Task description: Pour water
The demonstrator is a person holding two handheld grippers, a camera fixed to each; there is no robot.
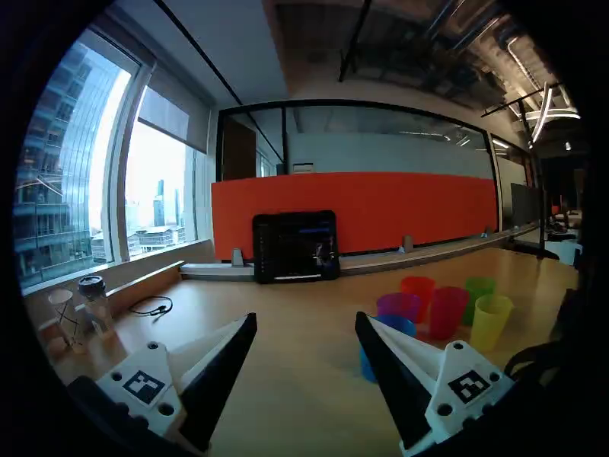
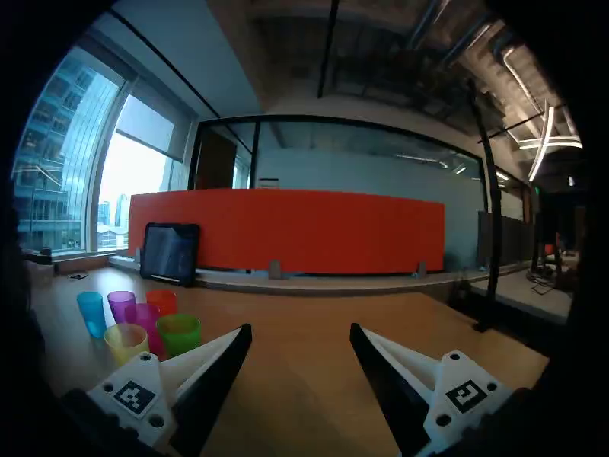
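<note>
Across the bottom of both views runs a smooth, pale wooden table (image 1: 304,396). Behind it, mid-frame, stands a long, flat orange panel (image 1: 396,206) with a dark rectangular tablet (image 1: 295,246) leaning against it. The left gripper (image 1: 304,315) and the right gripper (image 2: 300,327), each with white wedge-shaped fingers edged in black, are spread wide with nothing between them. Six translucent plastic cups (image 1: 447,308) cluster at right of centre in the left gripper view and at lower left in the right gripper view.

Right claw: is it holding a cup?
No, the right claw is open with nothing between its fingers; the cups stand apart on the table.
</note>
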